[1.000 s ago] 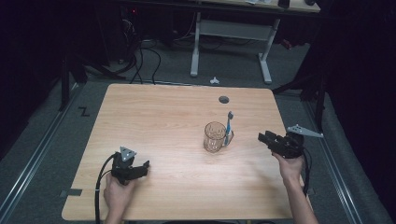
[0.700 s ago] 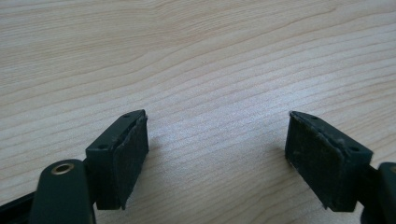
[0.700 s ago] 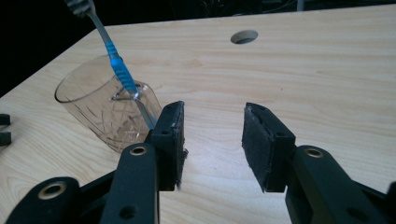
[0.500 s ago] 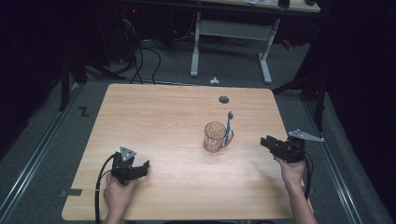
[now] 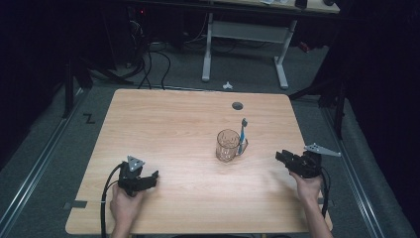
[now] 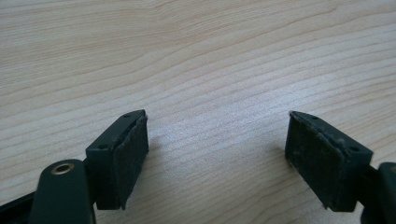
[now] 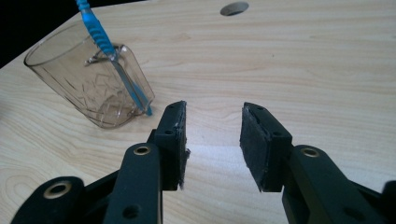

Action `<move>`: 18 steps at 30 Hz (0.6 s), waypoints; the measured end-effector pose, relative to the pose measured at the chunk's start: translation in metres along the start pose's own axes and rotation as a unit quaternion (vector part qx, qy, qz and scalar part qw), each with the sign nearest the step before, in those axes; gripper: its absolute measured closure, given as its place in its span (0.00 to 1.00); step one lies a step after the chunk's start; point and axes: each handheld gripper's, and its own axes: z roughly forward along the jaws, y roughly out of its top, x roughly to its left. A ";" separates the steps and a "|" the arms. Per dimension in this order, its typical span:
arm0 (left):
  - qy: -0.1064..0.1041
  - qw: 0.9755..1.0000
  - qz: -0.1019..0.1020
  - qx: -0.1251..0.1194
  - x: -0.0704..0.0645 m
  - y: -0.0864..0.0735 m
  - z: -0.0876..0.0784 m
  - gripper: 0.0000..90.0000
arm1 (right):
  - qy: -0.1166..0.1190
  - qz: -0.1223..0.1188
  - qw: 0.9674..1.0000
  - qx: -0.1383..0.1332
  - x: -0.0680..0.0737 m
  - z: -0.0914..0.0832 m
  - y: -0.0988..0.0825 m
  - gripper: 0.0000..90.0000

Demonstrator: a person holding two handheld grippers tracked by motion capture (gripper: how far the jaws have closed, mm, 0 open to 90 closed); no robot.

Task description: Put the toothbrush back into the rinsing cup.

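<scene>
A clear glass cup point(image 5: 227, 146) stands right of the table's middle, with a blue toothbrush point(image 5: 242, 135) leaning upright in it. My right gripper point(image 5: 280, 156) sits low over the table to the cup's right, pointing at it from a short way off. In the right gripper view the cup point(image 7: 86, 88) and toothbrush point(image 7: 99, 33) lie ahead and to the left of this gripper point(image 7: 212, 108). Its jaws have just been closing and stand partly open, with nothing between them. My left gripper point(image 5: 152, 177) rests near the front left, and its own view shows it point(image 6: 217, 122) wide open over bare wood.
A round cable hole point(image 5: 237, 105) is in the wooden table point(image 5: 163, 124) behind the cup. Beyond the far edge stand a white desk frame point(image 5: 245, 29) and floor cables point(image 5: 148, 59). A small white object point(image 5: 227, 85) lies on the floor.
My right gripper has sunk closer to the tabletop and its jaws have narrowed. The left gripper, cup and toothbrush have stayed where they were.
</scene>
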 end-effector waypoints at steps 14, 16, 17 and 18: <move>0.000 1.000 0.000 0.000 0.000 0.000 0.000 0.24 | -0.004 -0.004 1.000 0.020 0.002 0.009 -0.010 0.68; 0.000 1.000 0.000 0.000 0.000 0.000 0.000 0.24 | -0.005 -0.005 1.000 0.022 0.002 0.010 -0.011 0.68; 0.000 1.000 0.000 0.000 0.000 0.000 0.000 0.24 | -0.006 -0.004 1.000 0.024 0.003 0.011 -0.012 0.68; 0.000 1.000 0.000 0.000 0.000 0.000 0.000 0.24 | -0.005 -0.005 1.000 0.026 0.002 0.012 -0.012 0.68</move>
